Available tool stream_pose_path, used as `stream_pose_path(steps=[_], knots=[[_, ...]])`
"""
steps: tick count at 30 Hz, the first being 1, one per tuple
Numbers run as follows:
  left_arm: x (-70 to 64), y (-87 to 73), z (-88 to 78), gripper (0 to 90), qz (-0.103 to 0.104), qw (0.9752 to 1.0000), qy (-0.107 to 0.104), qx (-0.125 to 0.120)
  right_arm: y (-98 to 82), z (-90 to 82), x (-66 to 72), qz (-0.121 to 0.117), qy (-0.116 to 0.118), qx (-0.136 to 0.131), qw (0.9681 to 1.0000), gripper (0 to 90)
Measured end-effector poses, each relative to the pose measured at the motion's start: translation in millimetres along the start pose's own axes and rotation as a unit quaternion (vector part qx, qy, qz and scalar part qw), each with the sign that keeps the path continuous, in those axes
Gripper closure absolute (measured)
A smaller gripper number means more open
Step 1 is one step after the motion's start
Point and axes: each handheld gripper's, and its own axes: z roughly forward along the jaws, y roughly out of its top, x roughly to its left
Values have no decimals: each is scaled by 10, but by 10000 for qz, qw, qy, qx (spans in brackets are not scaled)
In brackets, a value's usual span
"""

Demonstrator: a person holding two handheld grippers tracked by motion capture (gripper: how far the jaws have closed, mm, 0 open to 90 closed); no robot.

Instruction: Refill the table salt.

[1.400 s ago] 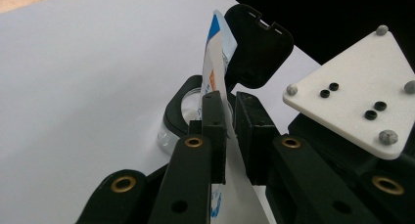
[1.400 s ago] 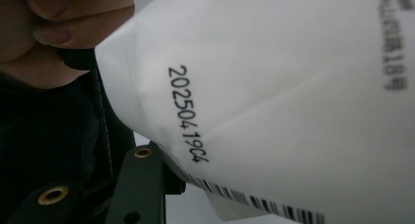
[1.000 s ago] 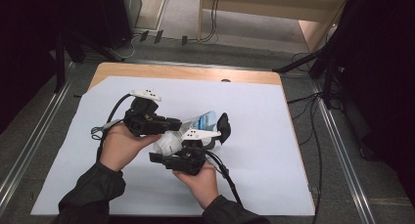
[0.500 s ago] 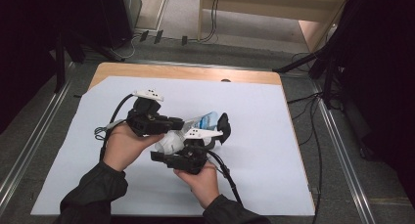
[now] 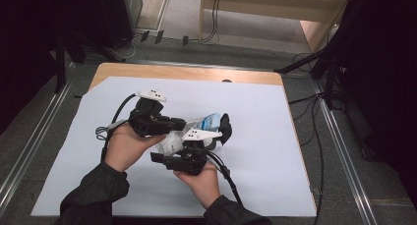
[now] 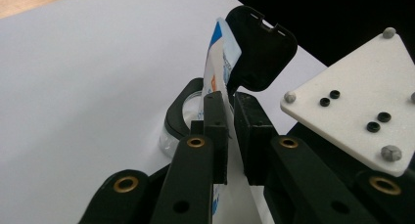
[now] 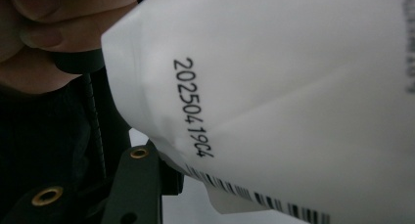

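At mid-table your left gripper [image 6: 225, 136] stayed clamped on the white pouch [image 5: 169, 141] while your right gripper [image 5: 209, 141], jaws widening, eased around it toward release.

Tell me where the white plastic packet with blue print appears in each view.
High view: the white plastic packet with blue print lies centre, between both hands.
Left gripper view: centre, upright between the jaws.
Right gripper view: upper right, very close.
Shared landmark: white table sheet.

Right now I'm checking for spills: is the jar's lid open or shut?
Open: the black flip lid stands raised above the jar's mouth.
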Motion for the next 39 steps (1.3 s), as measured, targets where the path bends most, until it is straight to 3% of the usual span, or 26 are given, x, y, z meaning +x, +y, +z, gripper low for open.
stream_pose_path(steps=[10,20,31,39], knots=[[12,-2,-3,847,-33,9999,-106,-33,1,-16,5,58,11,-55,10000,614],[52,-16,-2,768,-70,9997,-217,-104,2,-34,-38,218,143,-142,9996,614],[30,-14,-7,750,-67,9996,-224,-140,11,-37,-28,167,175,-188,9995,614],[5,-8,-23,773,-19,9997,-183,-141,23,-24,26,-55,172,-172,9997,607]])
